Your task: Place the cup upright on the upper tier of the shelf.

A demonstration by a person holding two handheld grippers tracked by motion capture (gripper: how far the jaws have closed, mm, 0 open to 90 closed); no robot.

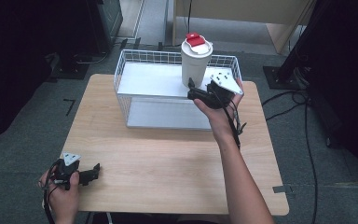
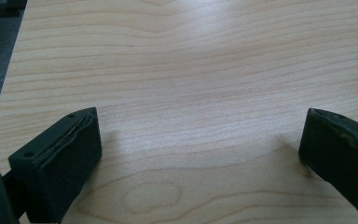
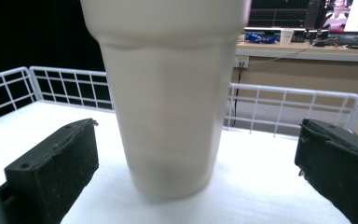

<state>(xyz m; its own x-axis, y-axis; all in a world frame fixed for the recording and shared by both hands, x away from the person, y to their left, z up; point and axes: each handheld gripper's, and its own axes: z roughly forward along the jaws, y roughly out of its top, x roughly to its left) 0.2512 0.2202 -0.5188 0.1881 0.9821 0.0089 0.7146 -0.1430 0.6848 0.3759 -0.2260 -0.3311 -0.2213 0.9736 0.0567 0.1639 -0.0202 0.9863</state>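
A tall white cup point(image 1: 195, 63) with a red-tabbed lid stands upright on the top shelf of a white wire rack point(image 1: 135, 58) at the back of the wooden table point(image 1: 168, 158). My right gripper point(image 1: 196, 91) is open just in front of the cup's base. In the right gripper view the cup point(image 3: 168, 107) stands between the two black jaws, clear of both. My left gripper point(image 1: 92, 173) rests low at the table's front left corner, open, with bare wood point(image 2: 191, 93) between its jaws.
The rack has a white upper shelf point(image 1: 154, 79) with a raised wire rim and a lower shelf point(image 1: 165, 114) beneath it. Dark equipment and cables lie on the grey floor around the table. A desk with monitors point(image 3: 307, 32) stands far behind the rack.
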